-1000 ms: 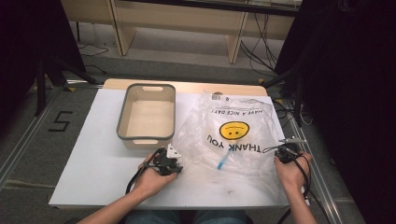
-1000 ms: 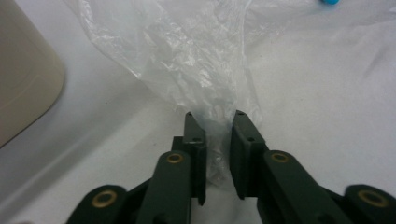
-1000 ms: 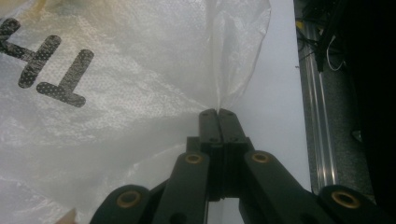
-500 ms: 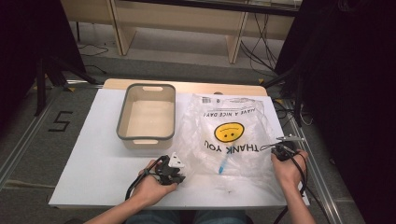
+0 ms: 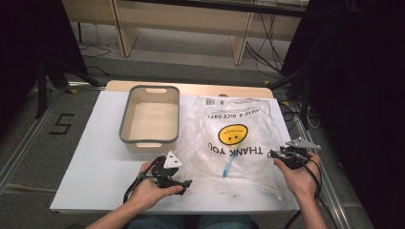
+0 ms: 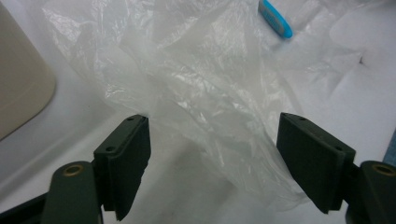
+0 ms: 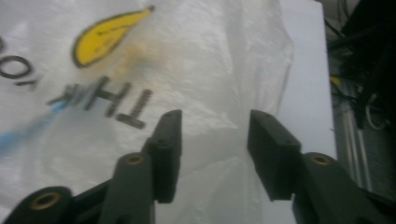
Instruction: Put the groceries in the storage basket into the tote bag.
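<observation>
We have both jaws just opened: the left gripper (image 6: 215, 163) straddles the crumpled edge of the plastic bag (image 6: 201, 93), unpinched; the right gripper (image 7: 212, 154) gapes over its opposite edge.

Both tongs flank a plastic bag (image 5: 234, 143) beside a bin (image 5: 125, 125)

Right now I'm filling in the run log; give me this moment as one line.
left gripper: jaws just opened, plastic bag edge loose between | right gripper: jaws just opened over bag | blue item inside bag | bin beside bag
</observation>
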`<state>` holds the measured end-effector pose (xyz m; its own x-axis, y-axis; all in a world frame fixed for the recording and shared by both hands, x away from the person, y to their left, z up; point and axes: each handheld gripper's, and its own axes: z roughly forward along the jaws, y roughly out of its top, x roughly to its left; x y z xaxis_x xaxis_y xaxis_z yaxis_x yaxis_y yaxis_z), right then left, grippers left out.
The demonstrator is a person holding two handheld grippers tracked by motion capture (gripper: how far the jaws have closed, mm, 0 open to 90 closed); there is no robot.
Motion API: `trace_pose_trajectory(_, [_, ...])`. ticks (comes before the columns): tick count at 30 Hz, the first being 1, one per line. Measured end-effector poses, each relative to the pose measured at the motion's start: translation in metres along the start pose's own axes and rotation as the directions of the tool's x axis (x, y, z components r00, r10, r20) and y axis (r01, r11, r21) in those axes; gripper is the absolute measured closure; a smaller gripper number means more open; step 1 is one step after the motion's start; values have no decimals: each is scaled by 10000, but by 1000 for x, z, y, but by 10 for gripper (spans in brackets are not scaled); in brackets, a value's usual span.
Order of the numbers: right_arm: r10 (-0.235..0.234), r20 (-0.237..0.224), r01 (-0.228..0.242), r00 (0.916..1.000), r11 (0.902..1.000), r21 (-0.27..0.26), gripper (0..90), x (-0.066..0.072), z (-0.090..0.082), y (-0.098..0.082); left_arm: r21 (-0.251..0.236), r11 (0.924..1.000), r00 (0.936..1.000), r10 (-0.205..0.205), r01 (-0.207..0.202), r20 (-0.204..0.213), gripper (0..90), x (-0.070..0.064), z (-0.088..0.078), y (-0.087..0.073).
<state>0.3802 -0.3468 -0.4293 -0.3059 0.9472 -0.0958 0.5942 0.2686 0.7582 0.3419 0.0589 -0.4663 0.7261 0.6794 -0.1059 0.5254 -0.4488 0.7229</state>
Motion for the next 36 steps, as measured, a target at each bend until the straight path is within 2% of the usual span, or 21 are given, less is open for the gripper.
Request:
trace_pose_trajectory(1, [-62, -170, 60, 9998, 9999, -111, 510, 2, -2, 0, -27, 9999, 9999, -99, 99, -28, 248, 0, 0, -1])
trace_pose_trajectory(2, [-149, -245, 146, 9996, 9998, -147, 487, 5, -4, 0, 2, 10000, 10000, -33, 33, -34, 242, 1, -1, -1])
trace_pose_trajectory(4, [-208, -339, 202, 9992, 9997, -169, 452, 7, -6, -2, -2, 10000, 9999, -88, 89, 116, 247, 2, -2, -2])
trace_pose_trajectory(6, [-178, -179, 174, 9997, 9996, -223, 432, 7, -8, -3, -62, 9997, 9994, -235, 237, 256, 245, 4, -3, -3])
trace_pose_trajectory(8, [-48, 26, 49, 10000, 9998, -215, 416, 2, -11, -4, -124, 9996, 9995, -238, 240, 193, 243, 5, -4, -3])
trace_pose_trajectory(11, [122, 67, -120, 9999, 9994, -323, 414, -2, -15, -7, -201, 9995, 9996, -247, 250, 128, 237, 7, -5, -3])
trace_pose_trajectory(16, [147, -719, -151, 9973, 9999, -48, 398, 5, -12, -12, -244, 9995, 9998, -187, 188, 75, 233, 8, -6, -3])
trace_pose_trajectory(22, [235, -1141, -226, 9932, 9997, 90, 386, 13, -12, -14, -412, 9991, 10000, -74, 72, -37, 227, 8, -7, -2])
trace_pose_trajectory(25, [487, -1474, -475, 9879, 9988, 121, 383, 16, -11, -16, -426, 9991, 10000, -69, 69, -12, 226, 8, -9, -3])
trace_pose_trajectory(36, [487, -1470, -497, 9879, 9988, -34, 388, 18, -14, -16, -482, 9988, 9995, -56, 40, -326, 228, 12, -11, -1])
